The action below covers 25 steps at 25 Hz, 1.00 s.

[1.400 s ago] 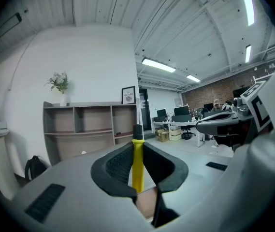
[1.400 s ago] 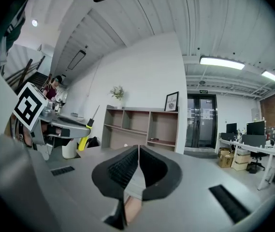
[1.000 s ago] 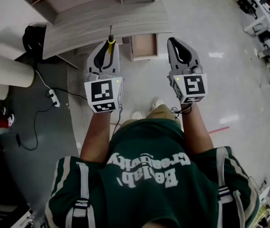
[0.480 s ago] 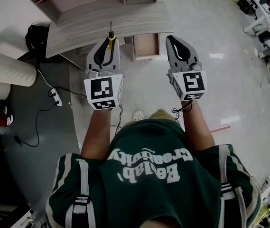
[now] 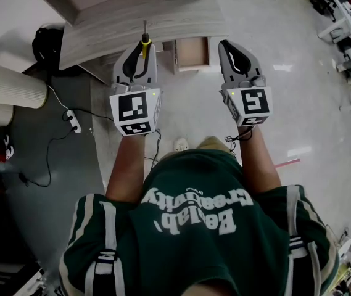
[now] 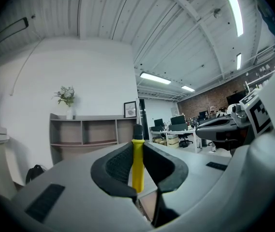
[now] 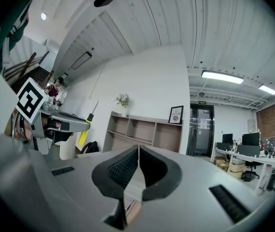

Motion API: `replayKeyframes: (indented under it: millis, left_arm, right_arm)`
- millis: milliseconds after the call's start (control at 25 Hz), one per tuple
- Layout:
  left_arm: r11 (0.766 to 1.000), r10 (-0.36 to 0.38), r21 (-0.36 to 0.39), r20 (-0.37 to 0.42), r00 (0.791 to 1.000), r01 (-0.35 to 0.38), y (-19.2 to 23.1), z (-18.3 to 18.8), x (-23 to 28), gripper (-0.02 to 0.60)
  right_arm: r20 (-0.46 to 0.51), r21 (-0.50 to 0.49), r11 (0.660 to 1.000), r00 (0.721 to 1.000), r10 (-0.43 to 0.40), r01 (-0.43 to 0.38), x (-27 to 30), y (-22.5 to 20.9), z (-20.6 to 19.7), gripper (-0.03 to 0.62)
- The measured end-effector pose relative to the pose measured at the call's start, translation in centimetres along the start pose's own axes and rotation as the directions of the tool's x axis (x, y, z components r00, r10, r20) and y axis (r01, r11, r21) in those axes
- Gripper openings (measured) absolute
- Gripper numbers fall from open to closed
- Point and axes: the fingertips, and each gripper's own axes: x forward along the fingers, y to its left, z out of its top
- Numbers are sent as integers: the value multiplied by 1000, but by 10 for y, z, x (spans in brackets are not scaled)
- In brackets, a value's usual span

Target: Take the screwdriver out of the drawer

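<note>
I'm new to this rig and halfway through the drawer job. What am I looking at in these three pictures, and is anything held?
There is no robot here: a person holds a pair of tongs in each hand. The head view looks down from their head over both arms. The other two views ride on the tongs and look along them. The left tongs are shut on a yellow-handled screwdriver. The right tongs are shut and empty. Below them, the drawer stands pulled out from the desk.
</note>
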Motion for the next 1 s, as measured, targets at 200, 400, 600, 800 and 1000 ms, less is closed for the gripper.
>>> replayKeyframes:
  millis: [200,400,600,800,1000]
  left_arm:
    - [1000,3,-6,1,1000,-3,5,1,1,77]
    - [1000,-8,-8,-1,1000,8,2,0,1,77]
    - [1000,-16,-6,4,1000,16,-1,2,2,77]
    - [1000,-16,-3,2,1000,16,-1,2,1,77]
    - [1000,-21,-3,3,1000,21,-3,2,1,77]
  right_arm:
    - [-3,3,1000,1000,-3,3,2,1,1,35]
    - [-5,12,1000,1000,-4,4,2,2,0,35]
    - [-6,5,1000,1000,4,-4,2,3,1,34]
    - [-5,-16,1000,1000,-8,8,0,3,3,34]
    - [-1,-1,1000,1000,-5,5,0,2,4,34]
